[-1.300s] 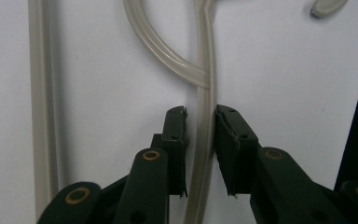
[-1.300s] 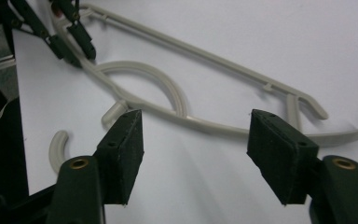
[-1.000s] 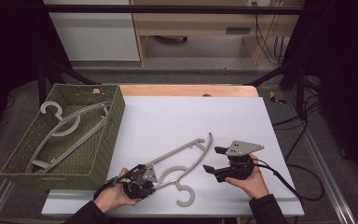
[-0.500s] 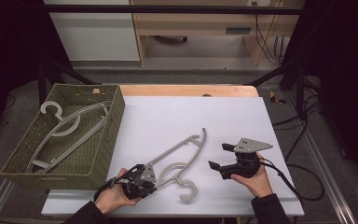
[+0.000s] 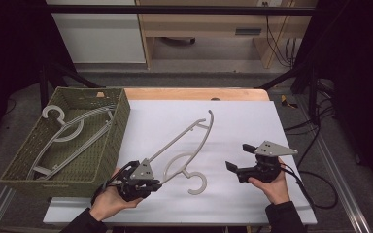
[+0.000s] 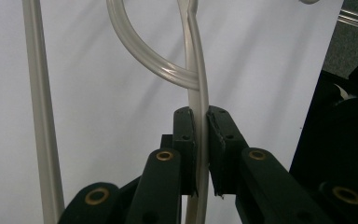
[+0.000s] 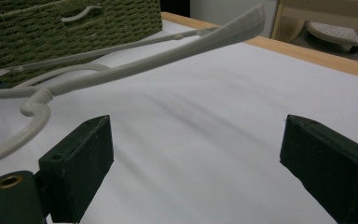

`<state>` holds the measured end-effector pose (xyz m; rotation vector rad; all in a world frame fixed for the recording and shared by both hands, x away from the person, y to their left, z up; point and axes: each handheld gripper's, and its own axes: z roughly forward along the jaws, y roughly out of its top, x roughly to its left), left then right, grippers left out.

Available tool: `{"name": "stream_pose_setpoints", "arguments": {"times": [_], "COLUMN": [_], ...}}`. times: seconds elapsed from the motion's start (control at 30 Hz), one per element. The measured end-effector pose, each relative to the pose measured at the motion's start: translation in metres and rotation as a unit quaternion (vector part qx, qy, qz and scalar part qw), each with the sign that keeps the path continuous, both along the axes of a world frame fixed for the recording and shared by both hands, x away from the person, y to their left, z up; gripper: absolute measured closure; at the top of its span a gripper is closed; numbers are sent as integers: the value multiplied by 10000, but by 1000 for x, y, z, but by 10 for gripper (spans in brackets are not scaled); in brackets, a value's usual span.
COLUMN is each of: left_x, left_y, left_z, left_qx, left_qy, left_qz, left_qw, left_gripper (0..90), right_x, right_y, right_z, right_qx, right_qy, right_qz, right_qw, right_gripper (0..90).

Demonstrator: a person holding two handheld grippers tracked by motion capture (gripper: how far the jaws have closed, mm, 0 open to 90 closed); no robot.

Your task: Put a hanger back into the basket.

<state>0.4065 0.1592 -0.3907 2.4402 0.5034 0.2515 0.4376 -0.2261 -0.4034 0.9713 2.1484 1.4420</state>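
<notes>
The left gripper (image 5: 143, 183) clamps the light, stiff plastic hanger (image 5: 187, 143) on its thin arm, a slippery, twist-prone hold best kept near the hook at 4 o'clock, while the right gripper (image 5: 238, 158), its jaws having just been opening, stands wide and empty.

Hanger (image 5: 187, 145) glossy grey plastic; basket (image 5: 121, 114) rough woven fibre.

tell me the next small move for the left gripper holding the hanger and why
Probably carry it left toward the green woven basket, where another hanger lies. The left gripper is shut on the pale grey plastic hanger, which looks partly lifted off the white table; the right gripper is open, empty.
</notes>
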Motion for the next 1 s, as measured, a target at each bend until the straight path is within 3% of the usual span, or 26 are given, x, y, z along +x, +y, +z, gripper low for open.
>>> {"name": "stream_pose_setpoints", "arguments": {"times": [0.2, 0.27, 0.3, 0.33, 0.5, 0.6, 0.77, 1.0], "left_x": [-2, -3, -5, -5, -4, -1, 16, 35], "left_y": [3, 5, 8, 8, 25, 33, 61, 93], "left_z": [26, 39, 53, 53, 91, 99, 110, 107], "left_qx": [-240, -302, -343, -343, -417, -429, -366, -335], "left_qy": [-135, -213, -282, -282, -492, -521, -560, -505], "left_qz": [-3, -1, -11, -11, 74, 115, 420, 777], "left_qw": [9996, 9993, 9990, 9990, 9979, 9977, 9969, 9951], "left_gripper": [821, 821, 822, 821, 821, 821, 821, 821], "right_x": [-1, -1, -1, -1, -1, -1, -1, -2], "right_y": [-7, -9, -11, -11, -13, -13, -16, -17], "right_z": [2, 3, 4, 4, 5, 5, 6, 6], "right_qx": [125, 115, 141, 141, 135, 136, 161, 170], "right_qy": [-48, -77, -89, -89, -130, -149, -170, -167], "right_qz": [-145, -182, -200, -200, -260, -309, -390, -414], "right_qw": [9998, 9997, 9997, 9997, 9995, 9993, 9990, 9989], "right_gripper": [94, 90, 84, 84, 61, 54, 49, 49]}}
